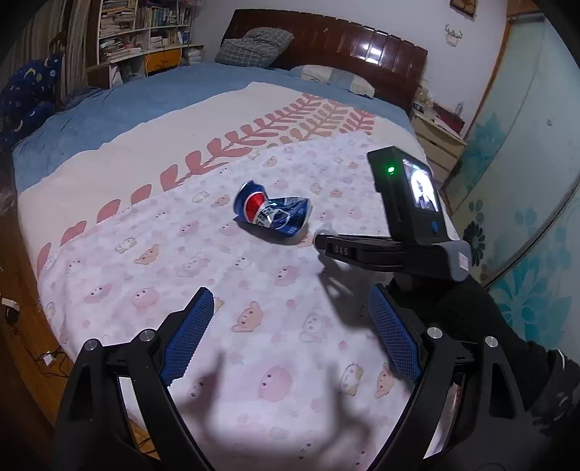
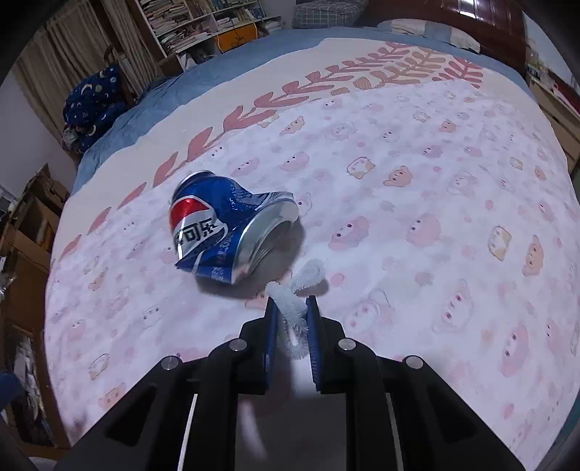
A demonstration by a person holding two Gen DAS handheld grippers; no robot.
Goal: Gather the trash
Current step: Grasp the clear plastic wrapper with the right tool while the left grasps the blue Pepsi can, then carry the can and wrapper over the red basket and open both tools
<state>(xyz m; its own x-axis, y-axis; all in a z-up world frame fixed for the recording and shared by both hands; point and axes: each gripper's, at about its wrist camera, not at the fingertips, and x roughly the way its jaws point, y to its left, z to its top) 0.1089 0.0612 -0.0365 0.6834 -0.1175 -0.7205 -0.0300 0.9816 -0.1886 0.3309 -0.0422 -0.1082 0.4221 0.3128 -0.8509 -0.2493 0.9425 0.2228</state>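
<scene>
Pink bedspread (image 2: 435, 203), crushed can (image 2: 224, 224) just beyond right tongs (image 2: 293, 308) clamped on fuzzy white strip (image 2: 290, 308), left tongs (image 1: 290, 319) apart

The right gripper (image 1: 320, 242) hides most of the fuzzy white strip (image 1: 325, 229) in the left wrist view (only a tuft shows). In the right wrist view, the strip's (image 2: 293, 319) lower end is blurred. The crushed can (image 2: 224, 232) conceals its own underside. Book titles on the bookshelf (image 1: 145, 25) are too small to read.
</scene>
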